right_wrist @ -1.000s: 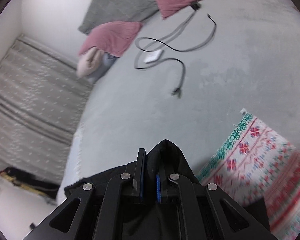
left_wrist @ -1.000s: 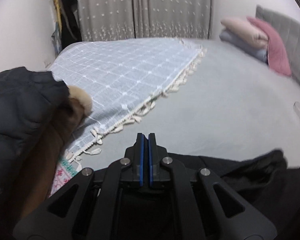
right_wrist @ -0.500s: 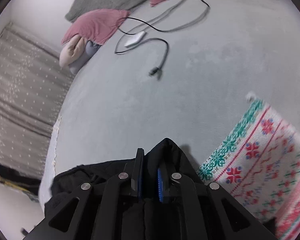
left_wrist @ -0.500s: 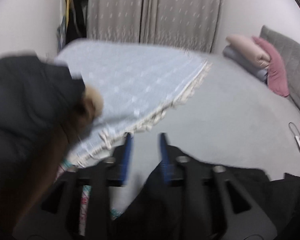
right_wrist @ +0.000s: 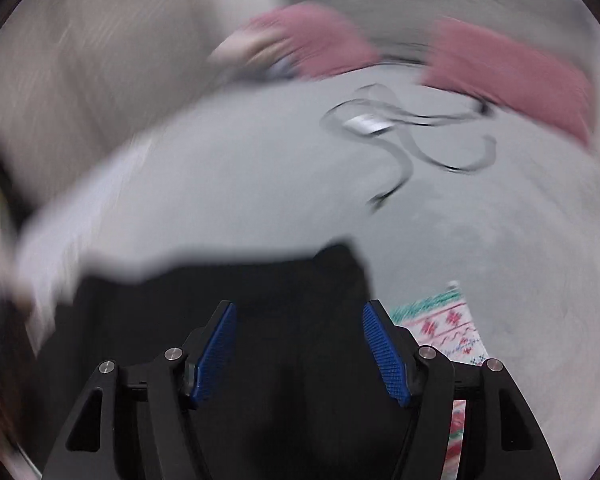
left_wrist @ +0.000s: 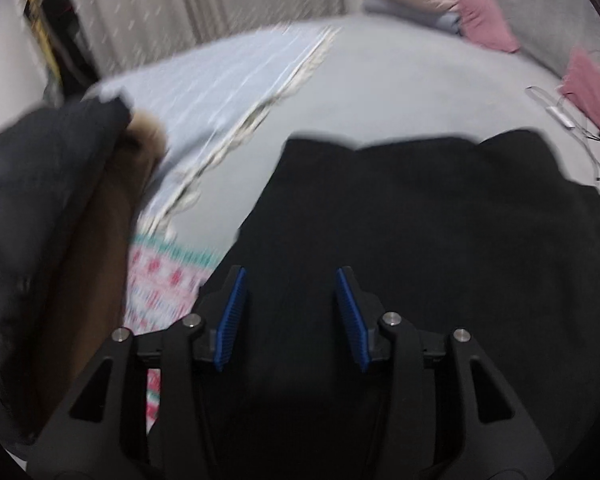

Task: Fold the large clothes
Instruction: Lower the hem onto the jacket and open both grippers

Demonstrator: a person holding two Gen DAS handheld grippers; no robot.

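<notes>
The black garment (left_wrist: 420, 216) lies flat on the grey bed (left_wrist: 400, 92); left gripper (left_wrist: 290, 316) and right gripper (right_wrist: 298, 354) are opening above it, holding nothing

This is looking like a bedroom in a home. A wide bed (left_wrist: 400, 92) with a grey cover is filling both views, pink pillows (left_wrist: 480, 12) are lying against a grey padded headboard (right_wrist: 400, 4), and long patterned curtains (left_wrist: 204, 0) are hanging behind. A charging cable (right_wrist: 412, 140) is lying on the bed.
</notes>
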